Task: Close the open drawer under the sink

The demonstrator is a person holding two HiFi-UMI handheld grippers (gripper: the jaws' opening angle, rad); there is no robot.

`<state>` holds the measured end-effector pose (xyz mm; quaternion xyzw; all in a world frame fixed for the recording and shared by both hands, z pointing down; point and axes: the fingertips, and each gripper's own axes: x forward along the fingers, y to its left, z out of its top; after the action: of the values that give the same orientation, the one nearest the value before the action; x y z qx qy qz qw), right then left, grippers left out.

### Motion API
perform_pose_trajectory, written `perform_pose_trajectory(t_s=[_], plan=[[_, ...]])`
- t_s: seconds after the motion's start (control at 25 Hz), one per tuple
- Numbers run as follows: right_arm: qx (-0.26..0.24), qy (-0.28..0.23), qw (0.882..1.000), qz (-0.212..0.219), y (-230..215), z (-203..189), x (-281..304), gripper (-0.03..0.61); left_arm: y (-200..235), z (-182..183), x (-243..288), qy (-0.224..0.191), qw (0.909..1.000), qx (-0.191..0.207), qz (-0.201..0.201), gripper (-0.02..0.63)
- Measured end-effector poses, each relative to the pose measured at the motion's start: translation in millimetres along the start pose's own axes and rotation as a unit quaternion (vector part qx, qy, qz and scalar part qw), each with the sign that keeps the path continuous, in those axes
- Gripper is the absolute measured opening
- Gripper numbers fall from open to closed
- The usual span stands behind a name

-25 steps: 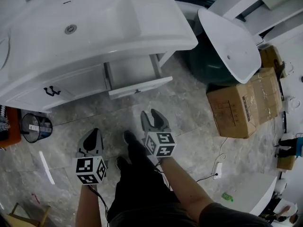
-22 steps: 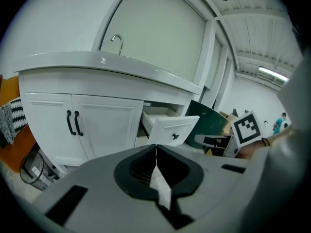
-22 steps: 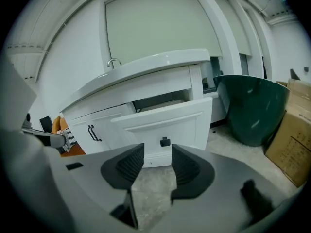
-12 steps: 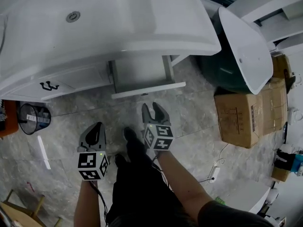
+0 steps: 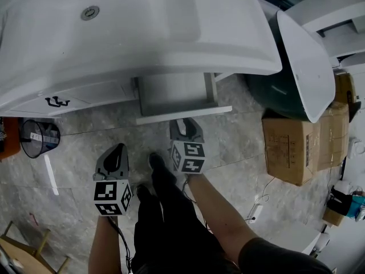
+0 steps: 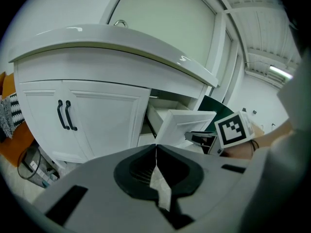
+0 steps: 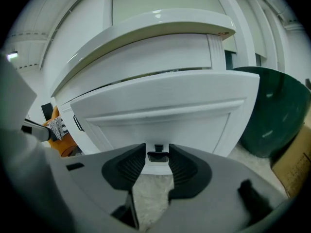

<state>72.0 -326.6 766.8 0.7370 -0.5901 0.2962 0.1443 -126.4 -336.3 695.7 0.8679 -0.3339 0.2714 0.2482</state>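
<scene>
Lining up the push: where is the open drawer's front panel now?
In the head view, the drawer front juts out under the sink near picture centre, right of the closed cabinet doors and left of the dark green tub.

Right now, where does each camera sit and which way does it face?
Head view: on the person's head, steeply down on sink, open drawer; shows forearms, legs, left gripper, right gripper.
Left gripper view: rides the left gripper, faces the cabinet doors; shut jaws show.
Right gripper view: rides the right gripper, faces the drawer; jaws have just been opening, its pull seen between them.
Shared: all see the drawer.
</scene>
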Motion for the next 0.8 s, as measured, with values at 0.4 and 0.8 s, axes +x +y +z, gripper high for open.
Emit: perform_pose_trajectory(t_s=[0.4,0.8], plan=[[0.000,-0.004,1.000,0.004,-3,11,17,0.141,4,1,11,0.006,1.0000,-0.003,0.004,0.015],[0.003,-0.009,1.000,0.010,-5,42,51,0.141,12,21,25,0.001,0.9999,-0.005,0.010,0.015]])
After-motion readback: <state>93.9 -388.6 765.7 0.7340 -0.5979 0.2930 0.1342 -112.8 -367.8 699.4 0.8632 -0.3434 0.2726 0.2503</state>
